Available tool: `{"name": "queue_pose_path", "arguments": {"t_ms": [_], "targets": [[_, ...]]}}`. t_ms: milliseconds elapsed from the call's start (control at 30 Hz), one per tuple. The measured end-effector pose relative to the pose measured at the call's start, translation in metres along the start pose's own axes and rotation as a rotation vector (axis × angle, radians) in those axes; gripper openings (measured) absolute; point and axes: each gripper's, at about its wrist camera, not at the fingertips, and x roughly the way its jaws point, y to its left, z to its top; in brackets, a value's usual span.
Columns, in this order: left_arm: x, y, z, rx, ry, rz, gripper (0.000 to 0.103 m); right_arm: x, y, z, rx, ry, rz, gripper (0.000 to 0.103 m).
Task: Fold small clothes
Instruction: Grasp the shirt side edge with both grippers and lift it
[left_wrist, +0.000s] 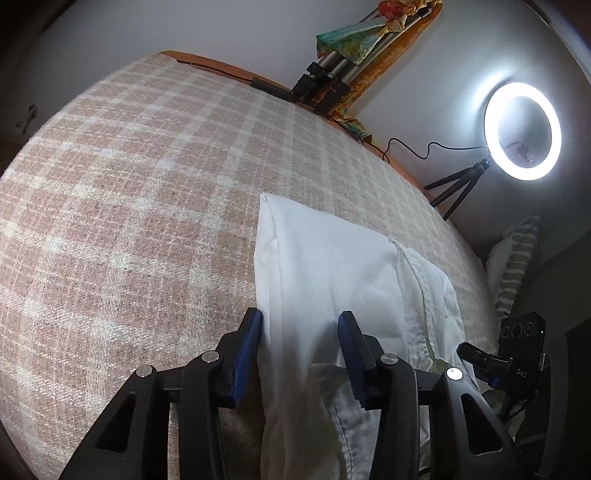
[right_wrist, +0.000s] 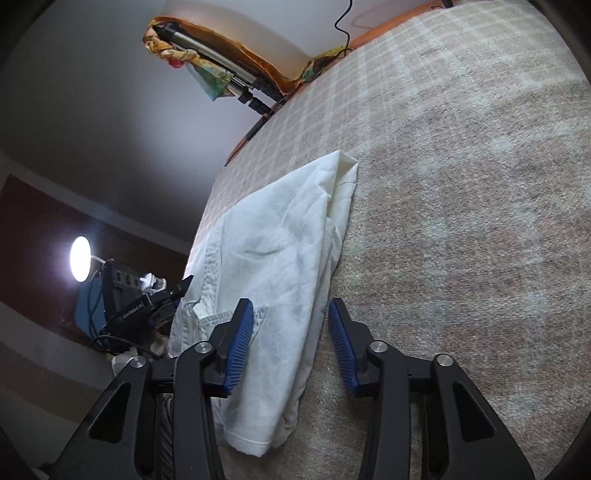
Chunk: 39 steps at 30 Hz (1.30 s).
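Observation:
A white garment (left_wrist: 332, 266), folded into a long strip, lies on a pink-and-cream checked blanket (left_wrist: 129, 221). My left gripper (left_wrist: 300, 321) stands open astride its near end. One blue pad rests at the cloth's left edge and the other lies on top of the cloth. In the right wrist view the same garment (right_wrist: 280, 229) runs away from me, with a folded corner at the far end. My right gripper (right_wrist: 290, 310) is open over the garment's right edge. Its left pad is above the cloth and its right pad is above the bare blanket (right_wrist: 461, 221).
A lit ring light (left_wrist: 522, 131) on a small tripod stands past the bed's far-right edge. Folded tripod legs wrapped in colourful cloth (left_wrist: 332, 81) lean on the wall. A striped cushion (left_wrist: 517, 258) sits at the right. The other gripper's black camera body (right_wrist: 125, 291) hangs past the blanket's left edge.

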Motion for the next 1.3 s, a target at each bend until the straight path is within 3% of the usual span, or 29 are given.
{"name": "queue_pose_path", "arguments": {"t_ms": [200,400,900,1067,1300], "targets": [[0.000,-0.002,-0.001,-0.010,-0.012,-0.004,0.023,0.007,0.008,-0.001,-0.028,0.014,-0.033,0.020],[-0.013,-0.015,-0.003,0.052,-0.046,0.026,0.013,0.005,0.030,-0.002,-0.119,-0.008,-0.104,0.011],[-0.035,-0.063,-0.004,0.167,-0.090,0.021,0.010,-0.024,0.064,0.002,-0.235,-0.061,-0.159,0.009],[-0.020,-0.099,0.002,0.212,-0.093,0.002,0.010,-0.053,0.060,0.016,-0.248,-0.101,-0.188,0.009],[0.029,-0.162,0.017,0.251,-0.073,-0.035,0.010,-0.105,0.040,0.042,-0.274,-0.156,-0.273,0.008]]}}
